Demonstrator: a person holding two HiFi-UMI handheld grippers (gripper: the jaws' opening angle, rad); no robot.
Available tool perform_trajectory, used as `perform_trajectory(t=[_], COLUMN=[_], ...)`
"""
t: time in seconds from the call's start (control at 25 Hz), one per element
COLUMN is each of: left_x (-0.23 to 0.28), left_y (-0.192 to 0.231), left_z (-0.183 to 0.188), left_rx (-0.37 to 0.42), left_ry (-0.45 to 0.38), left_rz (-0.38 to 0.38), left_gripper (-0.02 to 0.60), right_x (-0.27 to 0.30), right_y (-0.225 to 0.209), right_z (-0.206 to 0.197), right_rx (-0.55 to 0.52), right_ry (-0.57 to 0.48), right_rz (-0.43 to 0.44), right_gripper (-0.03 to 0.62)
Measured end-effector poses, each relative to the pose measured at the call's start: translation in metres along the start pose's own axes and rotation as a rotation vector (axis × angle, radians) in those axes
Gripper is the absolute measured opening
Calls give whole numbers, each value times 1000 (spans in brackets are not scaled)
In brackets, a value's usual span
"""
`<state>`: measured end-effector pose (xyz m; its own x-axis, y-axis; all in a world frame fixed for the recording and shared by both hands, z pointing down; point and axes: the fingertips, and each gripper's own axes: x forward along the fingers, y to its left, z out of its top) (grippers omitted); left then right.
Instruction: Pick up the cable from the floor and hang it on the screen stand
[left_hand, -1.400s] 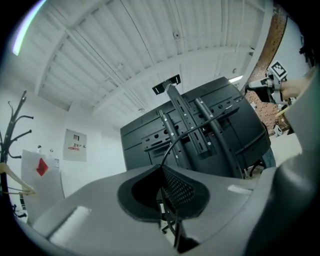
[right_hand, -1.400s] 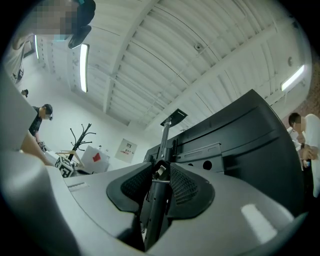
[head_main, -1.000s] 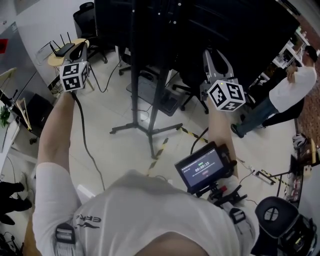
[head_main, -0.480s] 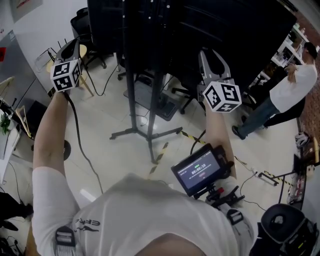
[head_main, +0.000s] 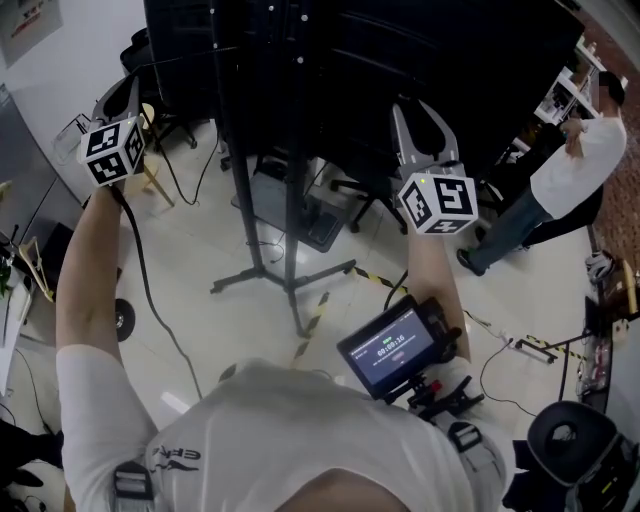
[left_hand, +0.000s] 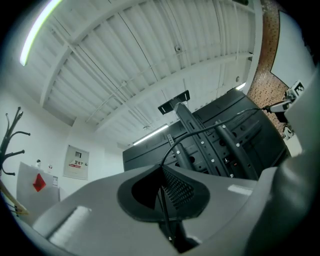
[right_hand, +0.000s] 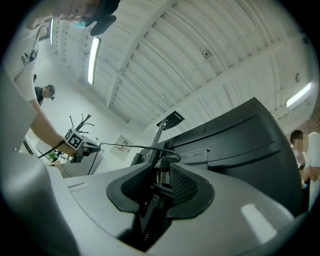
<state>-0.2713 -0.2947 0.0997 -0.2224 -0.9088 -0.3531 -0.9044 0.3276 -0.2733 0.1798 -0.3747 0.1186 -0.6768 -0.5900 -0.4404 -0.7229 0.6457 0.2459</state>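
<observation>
Fingers (left_hand: 180, 189), ribbed and black, tight on thin black cable (left_hand: 201, 130): left gripper's (left_hand: 161, 172) mid-length, right gripper's (right_hand: 161, 167) on blocky plug (right_hand: 160, 179).

A thin black cable (right_hand: 135, 146) spans slackly in the air across the back of the tall black metal screen stand (head_main: 293, 260), its plug end near the stand's post.

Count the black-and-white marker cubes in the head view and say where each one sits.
2. One black-and-white marker cube rides on the left claw at the upper left; the other rides on the right claw, right of centre. None seems hidden.
</observation>
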Motion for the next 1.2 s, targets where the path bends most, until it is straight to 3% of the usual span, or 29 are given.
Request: perform_trajectory(t=[0.64,1.2], left_x=[144,212], left_y=[1,8], left_z=[-6,-7], left_rx=[-133,-242], left_ry=[-151,-235], left_rz=[-219,-371], left_gripper=[9,9], right_x=[42,72], right_y=[0,26], right_z=[9,24], right_rx=[-159,-238], right_ry=[75,89], right_rz=[-228,-407], right_gripper=[118,115])
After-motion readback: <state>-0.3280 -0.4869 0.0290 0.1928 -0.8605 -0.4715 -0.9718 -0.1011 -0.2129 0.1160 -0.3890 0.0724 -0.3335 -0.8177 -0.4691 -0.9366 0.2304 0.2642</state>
